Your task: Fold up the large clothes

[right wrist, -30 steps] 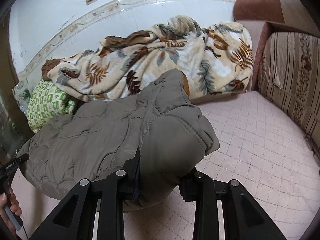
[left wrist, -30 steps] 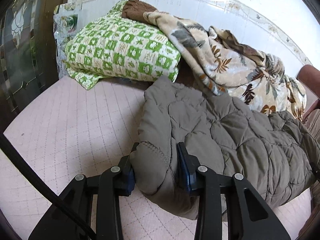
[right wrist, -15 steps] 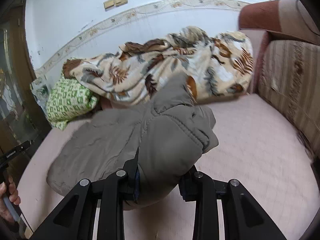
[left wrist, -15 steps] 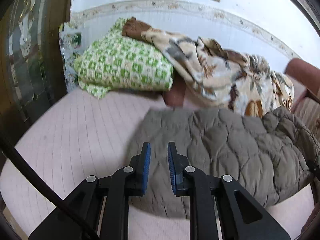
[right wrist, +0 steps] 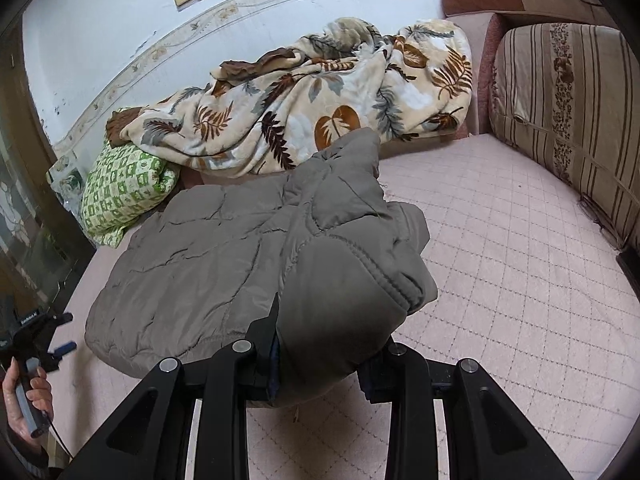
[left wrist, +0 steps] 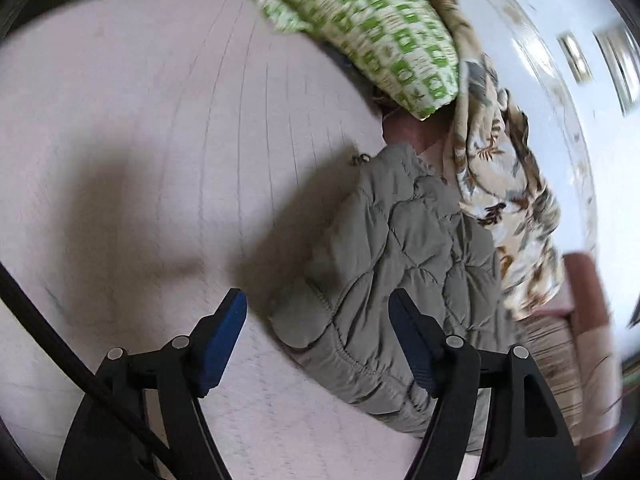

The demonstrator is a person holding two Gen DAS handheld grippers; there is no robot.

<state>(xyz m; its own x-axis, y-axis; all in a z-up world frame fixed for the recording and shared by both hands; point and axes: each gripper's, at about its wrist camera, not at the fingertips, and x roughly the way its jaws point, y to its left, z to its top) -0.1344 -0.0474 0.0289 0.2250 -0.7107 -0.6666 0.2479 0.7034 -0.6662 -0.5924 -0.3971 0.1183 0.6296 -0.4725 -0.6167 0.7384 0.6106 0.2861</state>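
A grey-brown quilted jacket (right wrist: 208,264) lies folded on the pink quilted bed cover (right wrist: 500,264). My right gripper (right wrist: 324,344) is shut on a thick fold at the jacket's near right end. In the left wrist view the jacket (left wrist: 400,248) shows its stitched hem. My left gripper (left wrist: 316,300) is rolled to one side with its jaws opening wide. The hem lies just ahead between the blue pads (left wrist: 224,332), which do not press on it. In the right wrist view the left gripper (right wrist: 40,336) hovers by the jacket's left end, held by a hand (right wrist: 24,392).
A green checked pillow (right wrist: 120,192) and a leaf-patterned blanket (right wrist: 304,116) are heaped along the white wall behind the jacket. A striped cushion (right wrist: 568,112) stands at the right. A dark glass door (right wrist: 24,216) borders the bed on the left.
My left gripper let go of the jacket's hem, shut empty, then opened wide while rolling and dropping beside the jacket. The right gripper kept its grip and shifted the jacket, which now lies flatter.
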